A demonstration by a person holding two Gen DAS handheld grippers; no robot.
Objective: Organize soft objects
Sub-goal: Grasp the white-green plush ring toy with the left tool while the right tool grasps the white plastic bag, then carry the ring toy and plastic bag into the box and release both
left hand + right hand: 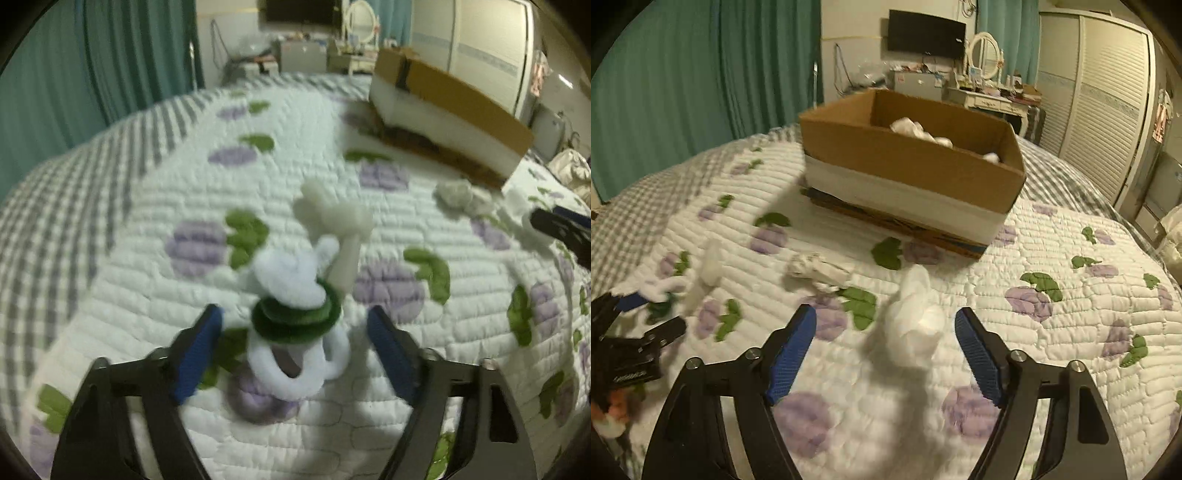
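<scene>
In the left wrist view my left gripper point(295, 350) is open around a white and green fuzzy chenille toy point(295, 314) that rests on the quilt; a white soft piece point(332, 218) sticks up behind it. In the right wrist view my right gripper point(884, 350) is open, and a white crumpled soft wad point(912, 321) lies on the quilt between its fingertips. A cardboard box point(905, 158) stands beyond it with several white soft items point(908, 127) inside. Another crumpled wad point(816, 271) lies left of centre.
The bed is covered by a white quilt point(1052, 332) with purple and green flowers and a grey checked border. The left gripper point(624, 332) shows at the right view's left edge. Teal curtains point(701, 74), a dresser and a wardrobe stand behind.
</scene>
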